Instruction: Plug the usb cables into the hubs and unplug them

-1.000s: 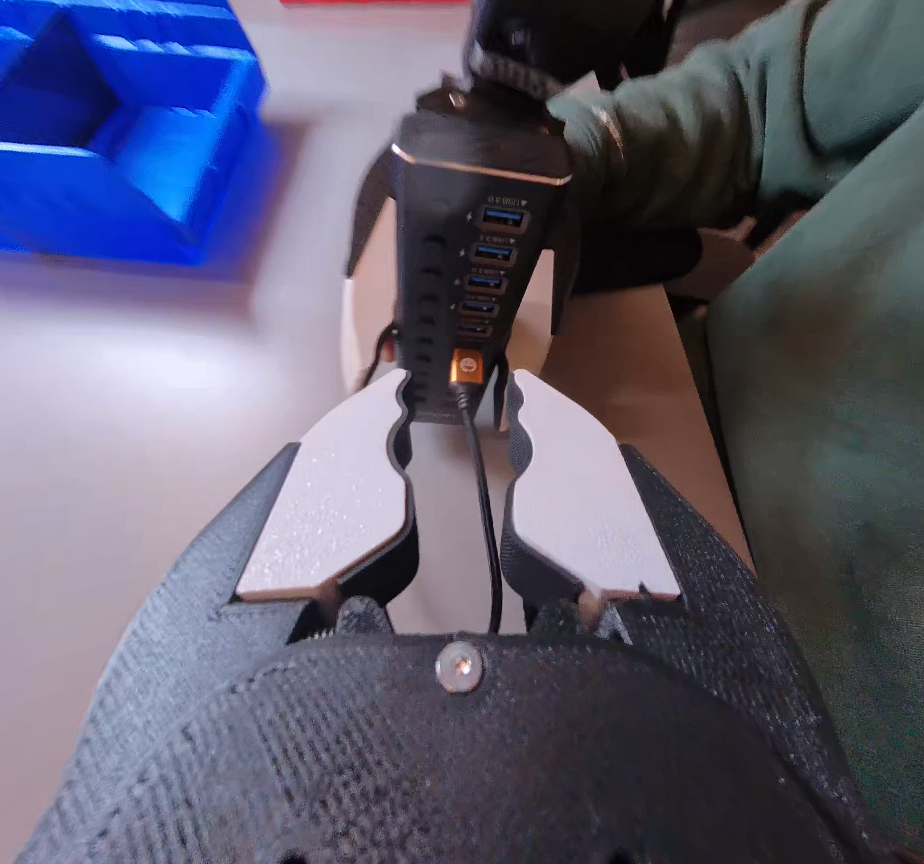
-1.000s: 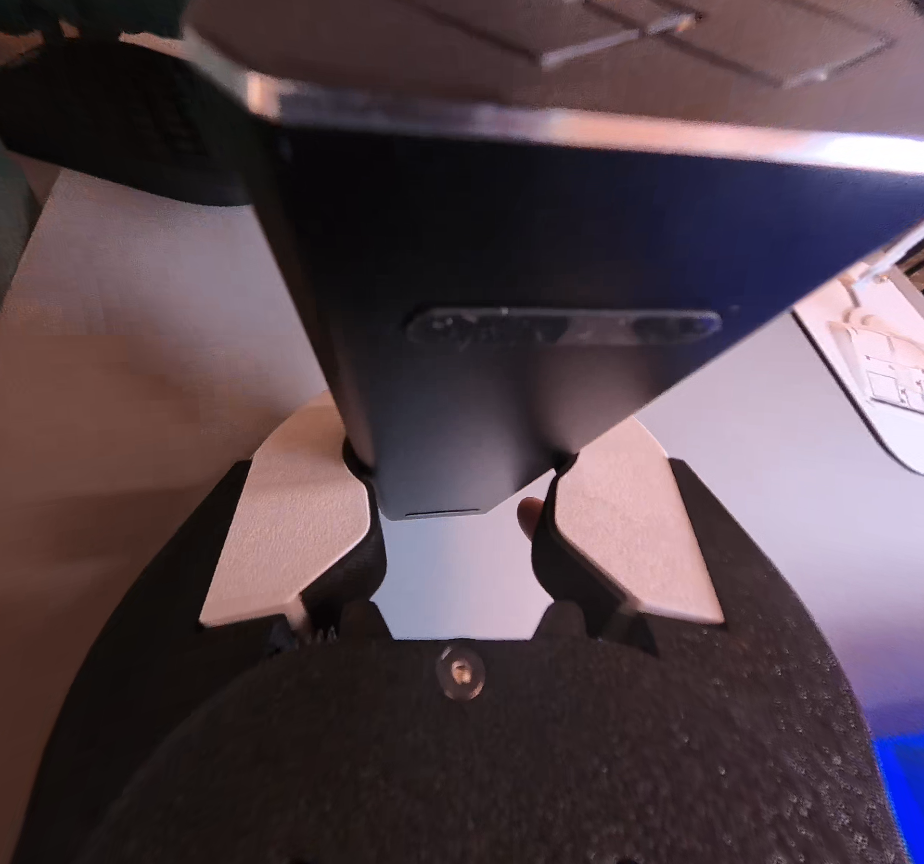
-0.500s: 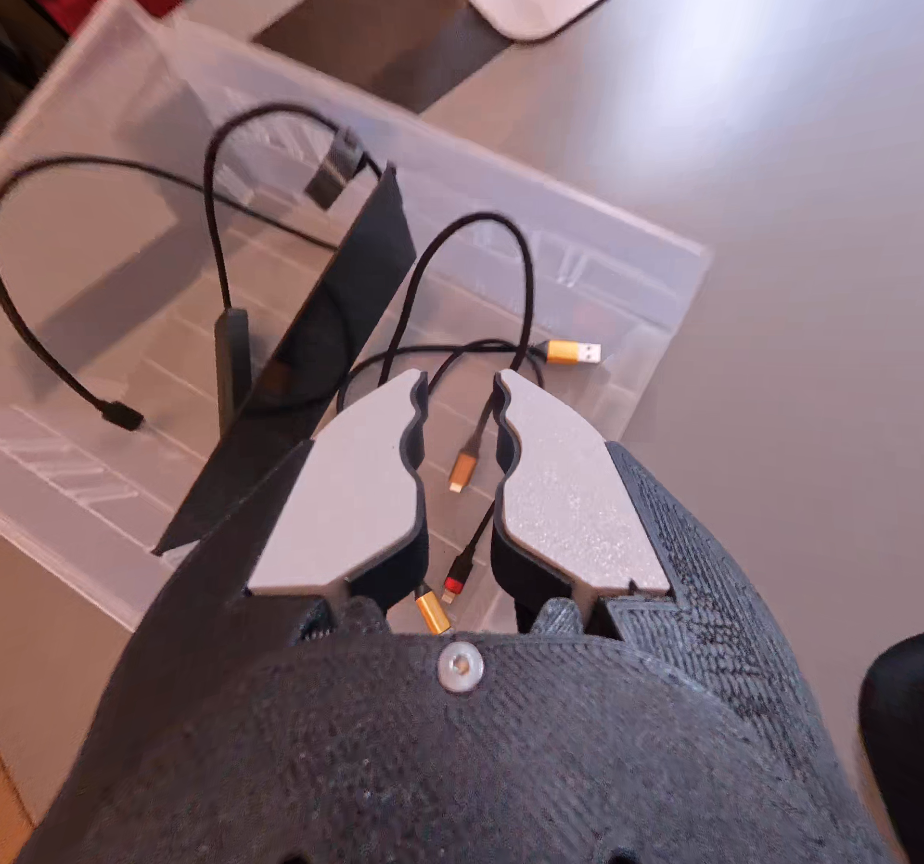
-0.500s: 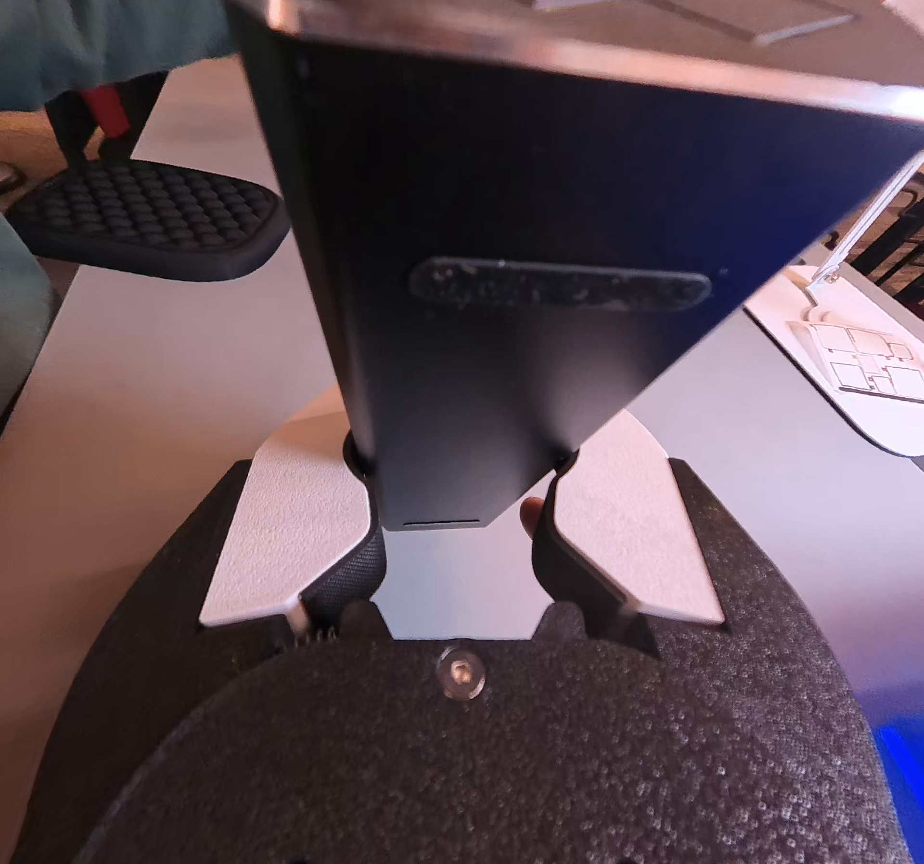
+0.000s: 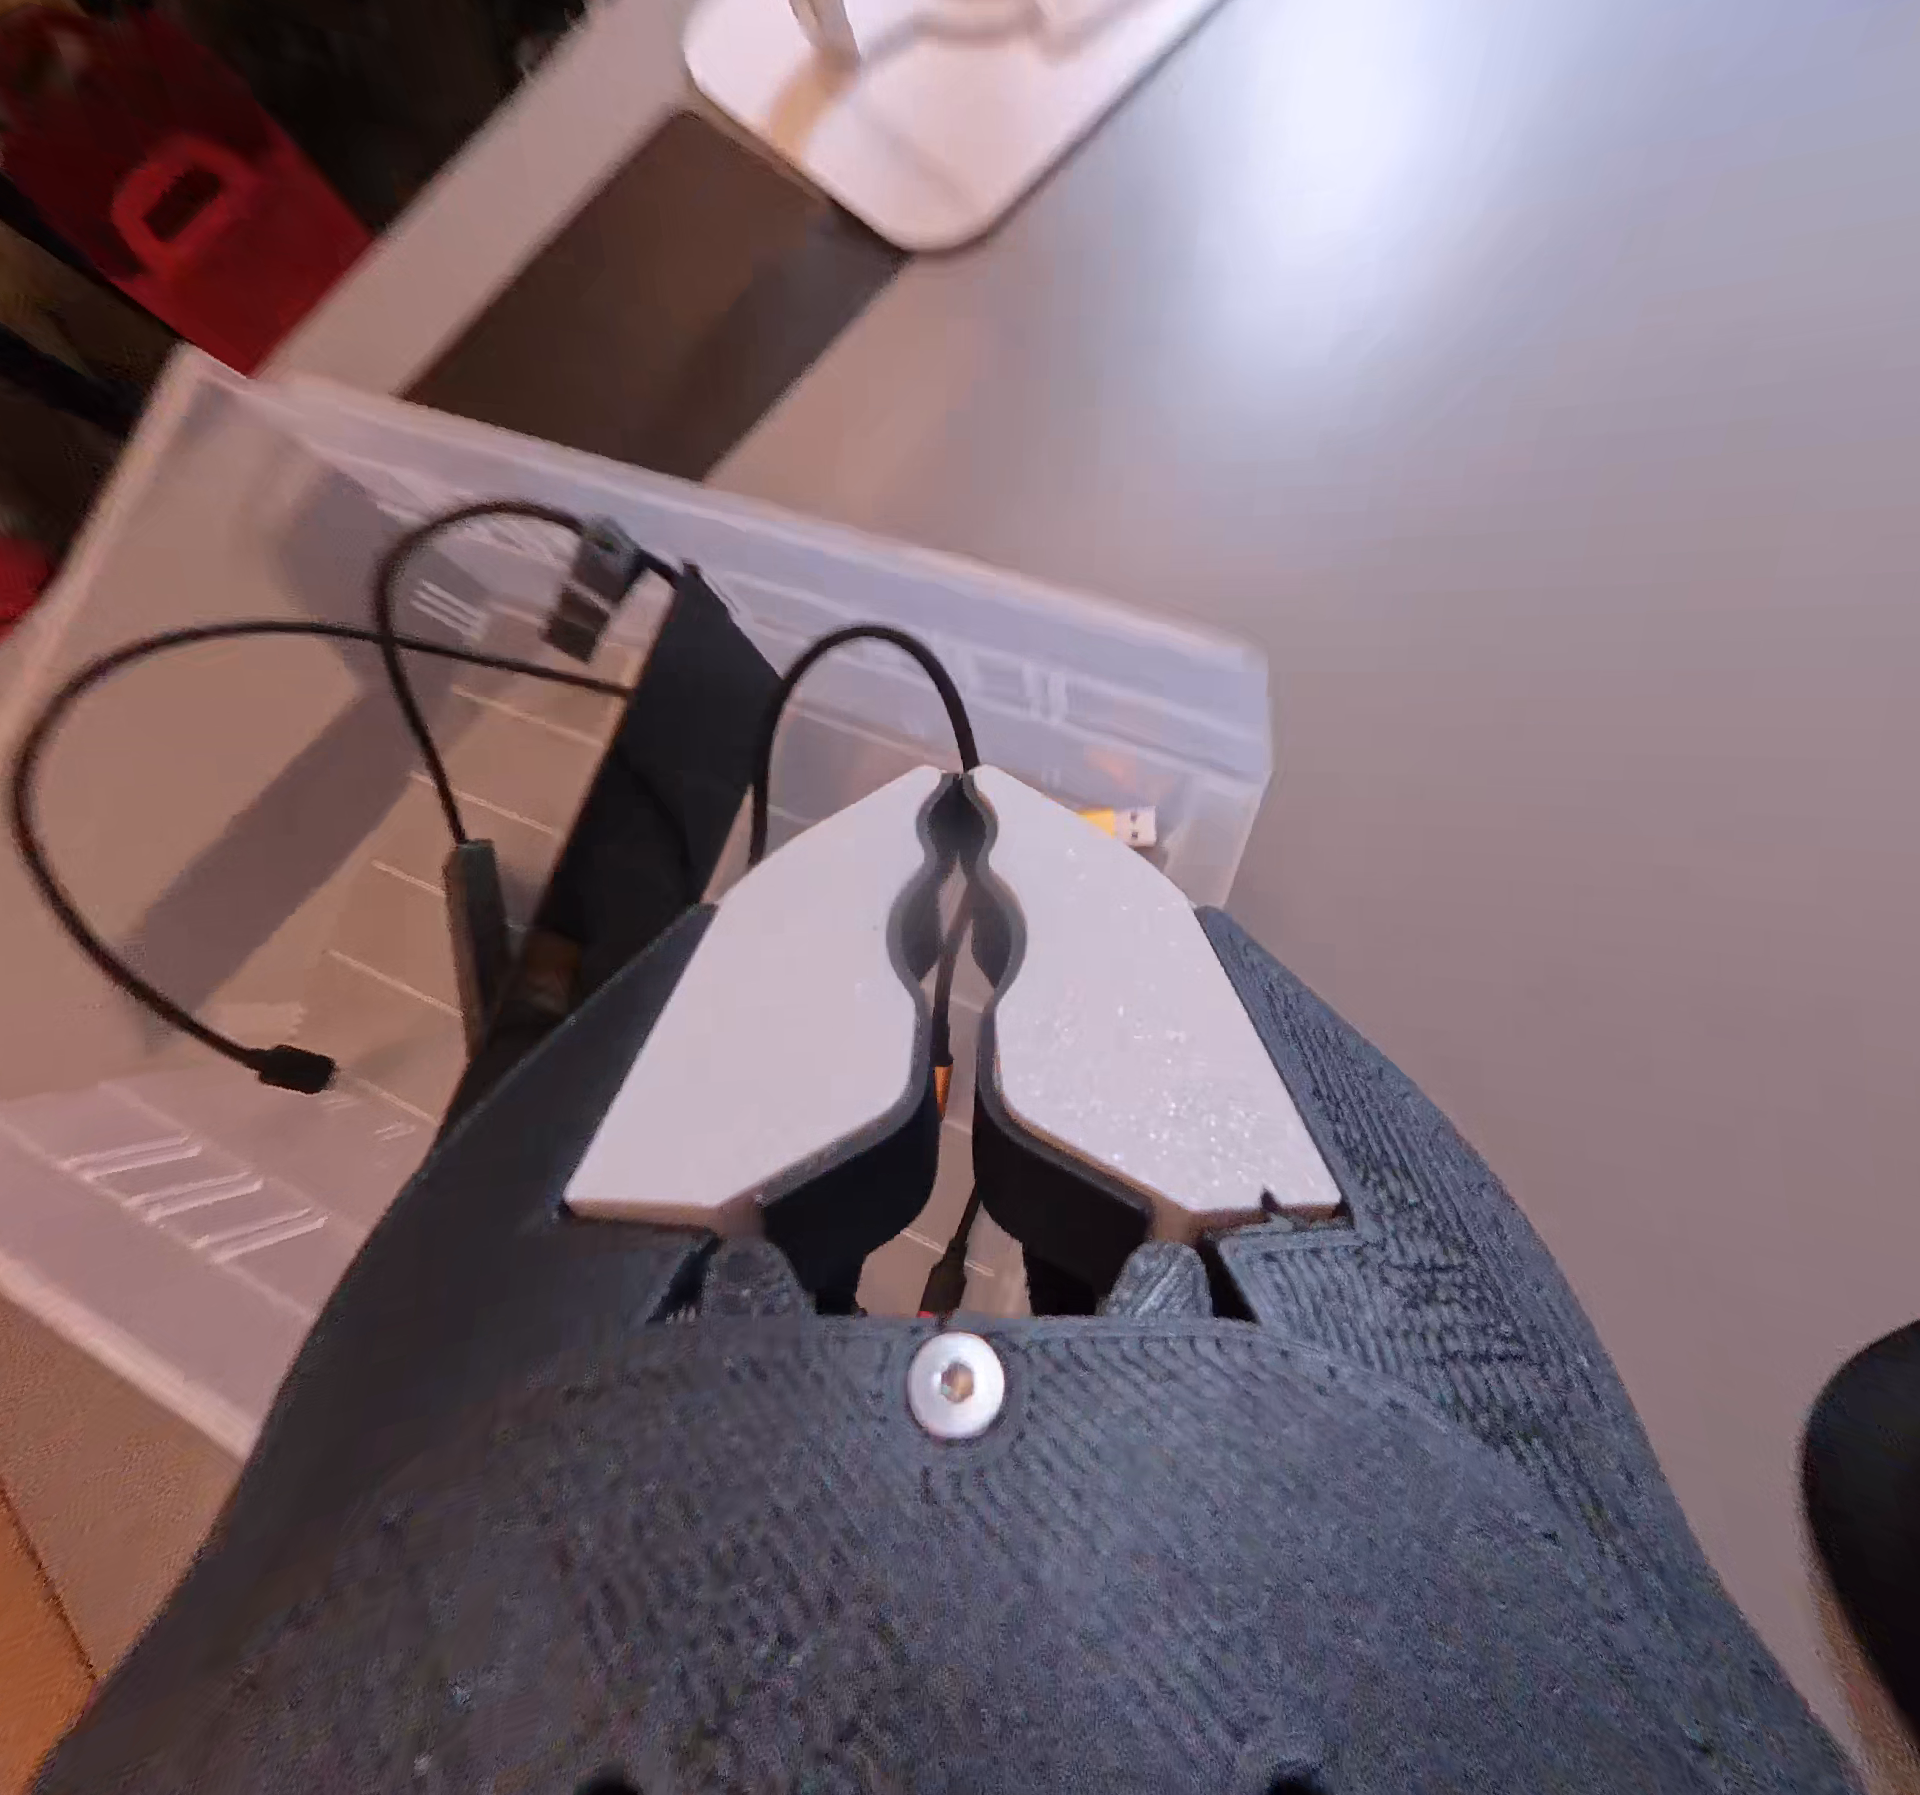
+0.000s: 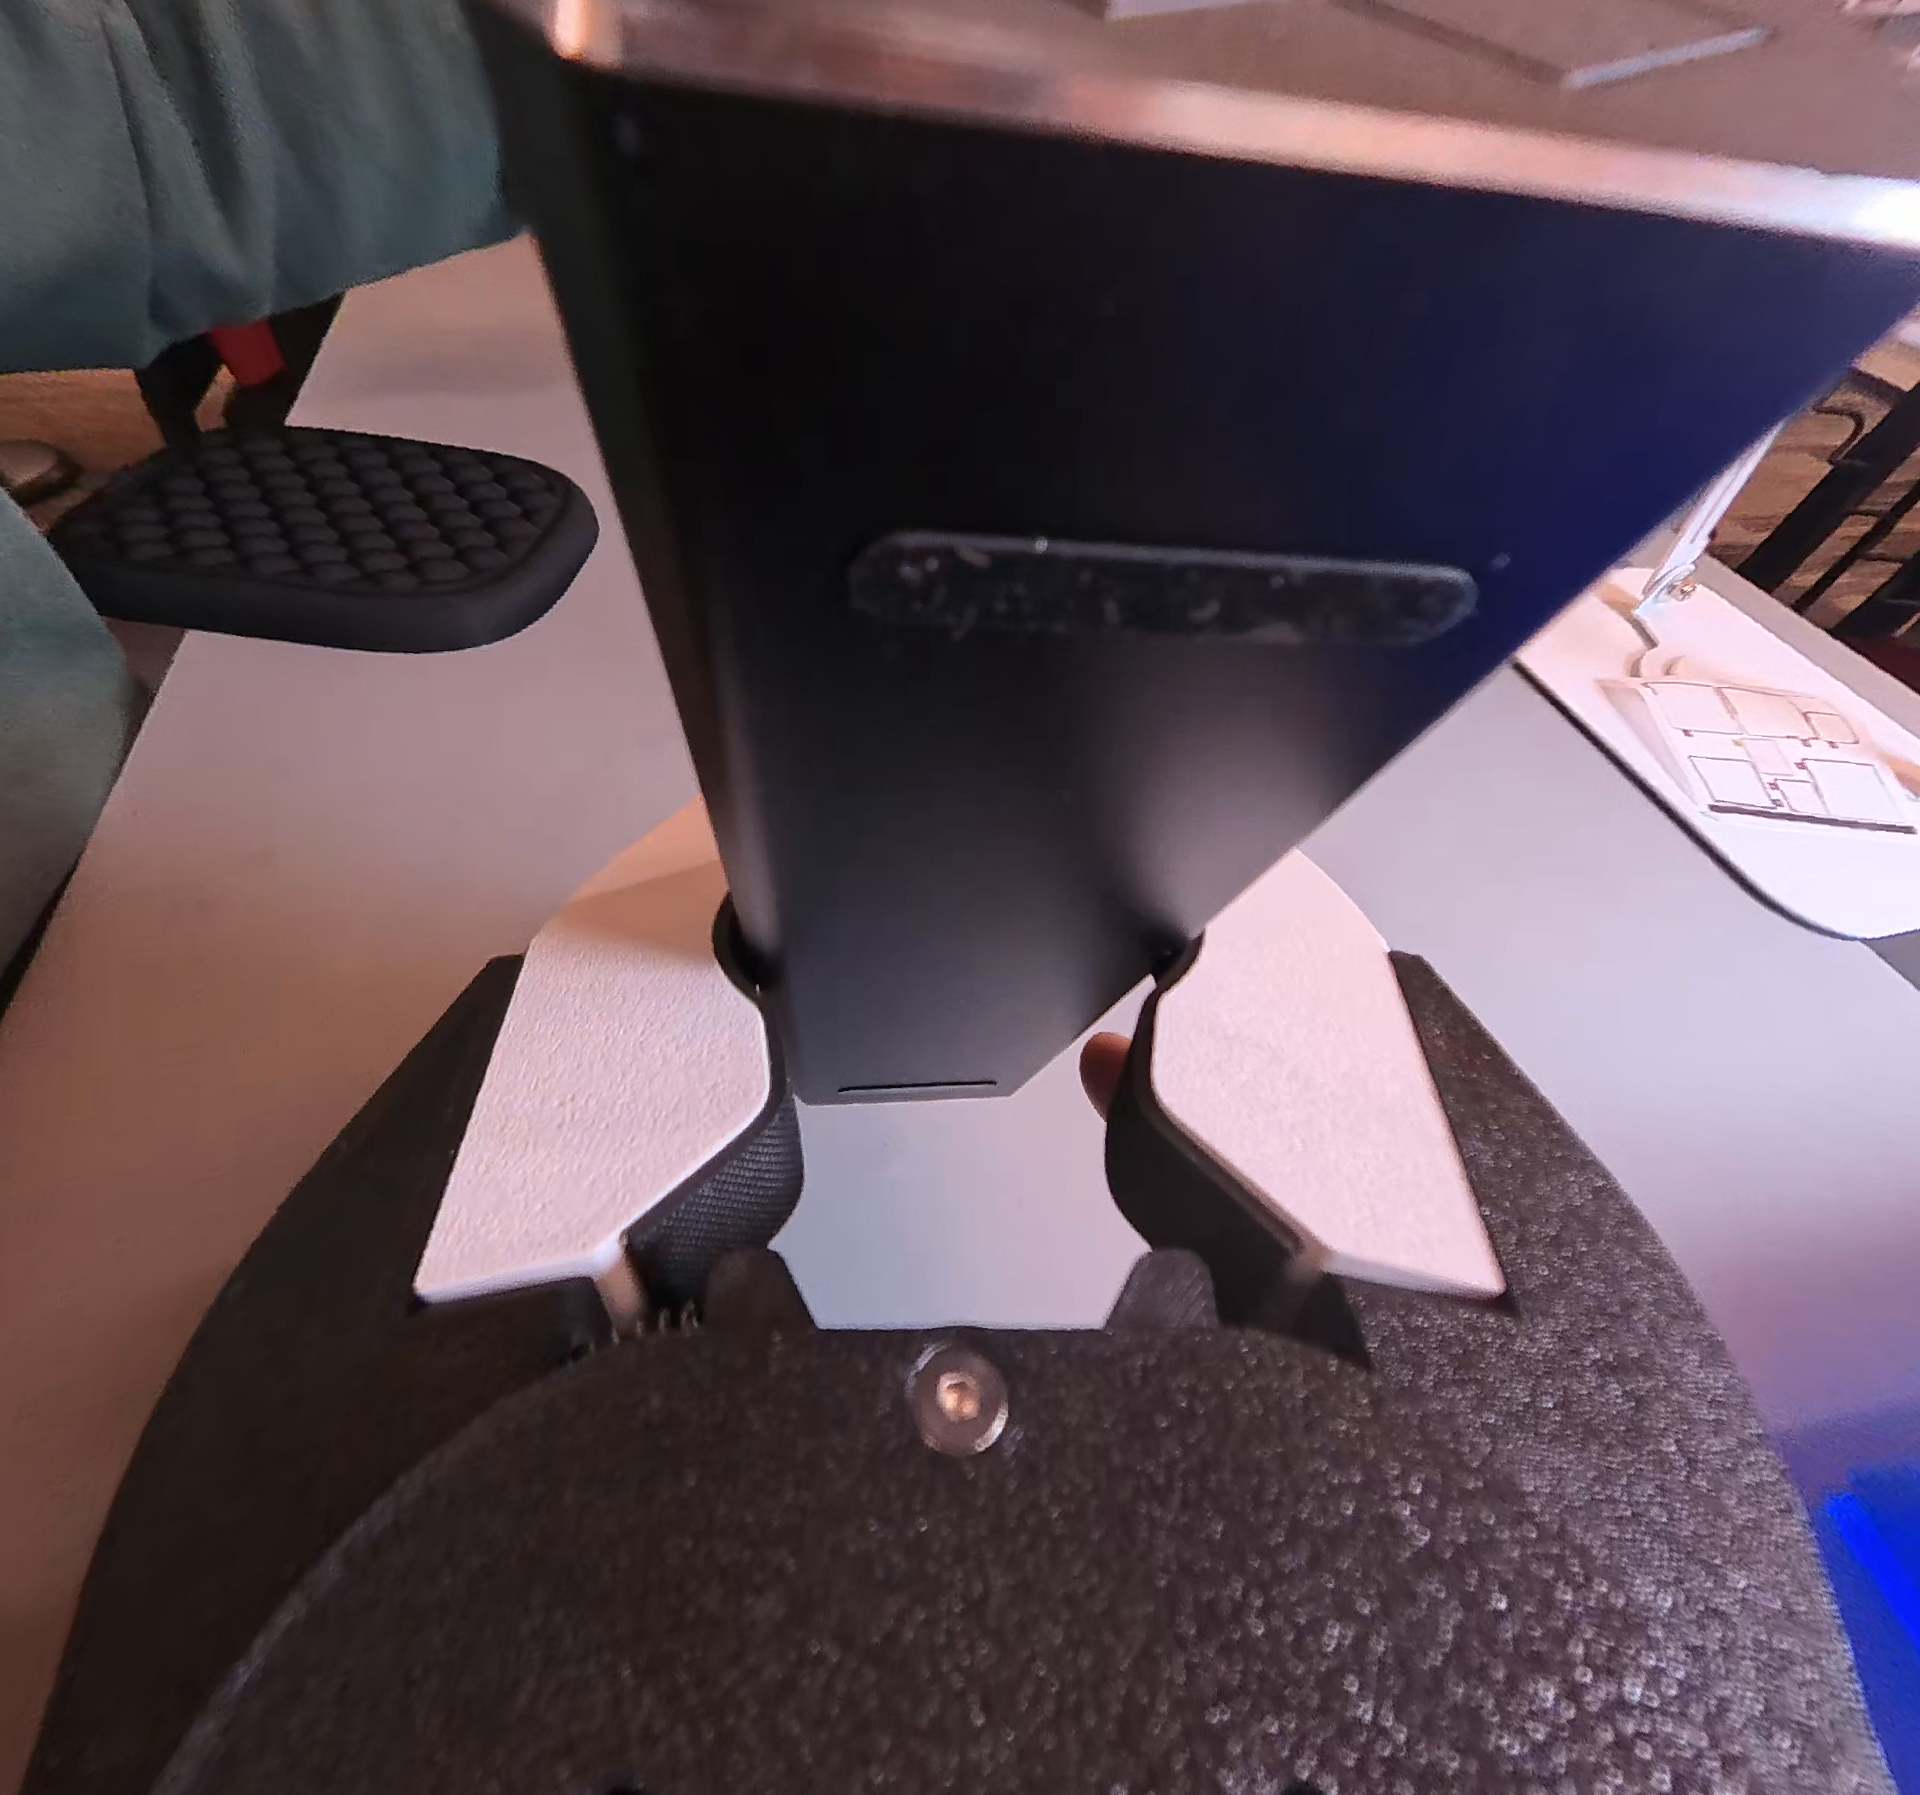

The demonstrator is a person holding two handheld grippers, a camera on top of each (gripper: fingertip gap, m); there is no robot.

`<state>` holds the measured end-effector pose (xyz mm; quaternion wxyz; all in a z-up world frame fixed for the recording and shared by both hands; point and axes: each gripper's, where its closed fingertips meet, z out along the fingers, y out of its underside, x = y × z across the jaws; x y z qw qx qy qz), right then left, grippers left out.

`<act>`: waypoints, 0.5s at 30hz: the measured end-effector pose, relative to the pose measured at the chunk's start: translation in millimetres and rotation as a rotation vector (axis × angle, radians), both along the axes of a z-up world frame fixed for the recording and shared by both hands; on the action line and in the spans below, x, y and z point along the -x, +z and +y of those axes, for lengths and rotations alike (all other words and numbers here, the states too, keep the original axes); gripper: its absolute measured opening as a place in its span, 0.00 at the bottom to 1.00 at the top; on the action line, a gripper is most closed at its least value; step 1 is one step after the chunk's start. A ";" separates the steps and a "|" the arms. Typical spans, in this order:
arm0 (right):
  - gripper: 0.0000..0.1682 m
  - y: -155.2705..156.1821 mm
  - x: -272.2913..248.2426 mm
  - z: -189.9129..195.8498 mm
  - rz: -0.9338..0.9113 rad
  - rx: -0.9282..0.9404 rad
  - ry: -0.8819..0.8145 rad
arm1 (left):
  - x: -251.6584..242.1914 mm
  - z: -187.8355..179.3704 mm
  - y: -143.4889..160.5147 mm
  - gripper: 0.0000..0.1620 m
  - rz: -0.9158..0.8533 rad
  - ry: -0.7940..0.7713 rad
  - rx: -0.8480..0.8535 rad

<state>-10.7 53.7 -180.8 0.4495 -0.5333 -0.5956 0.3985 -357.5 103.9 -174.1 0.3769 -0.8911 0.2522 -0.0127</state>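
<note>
Over the clear tray (image 5: 1236, 706) on the surface, left claw (image 5: 961, 787) is clenched on a black usb cable (image 5: 883, 649), right claw (image 6: 951, 976) grasping the black hub (image 6: 1039, 457) aloft; thin cable likely slips, missing the port.

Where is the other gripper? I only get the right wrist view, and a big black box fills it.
Observer: The left gripper is over a clear plastic bin.
Operator: Is it holding something?
Observer: Yes, its jaws are shut on a thin black cable.
Operator: Any plug for my USB hub?
Observer: A gold USB plug lies in the bin, just right of that gripper's tip.
</note>
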 end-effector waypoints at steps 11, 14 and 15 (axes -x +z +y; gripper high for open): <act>0.43 7.9 -1.3 -4.4 0.021 -0.008 0.010 | -4.6 -8.9 -41.1 0.24 0.132 -0.037 0.161; 0.43 9.6 -1.4 -4.1 0.027 -0.005 0.007 | 10.8 9.2 -74.8 0.13 0.264 -0.057 0.150; 0.43 10.0 -1.7 -3.5 0.030 -0.004 0.004 | 18.3 12.6 -75.0 0.03 0.332 -0.065 0.132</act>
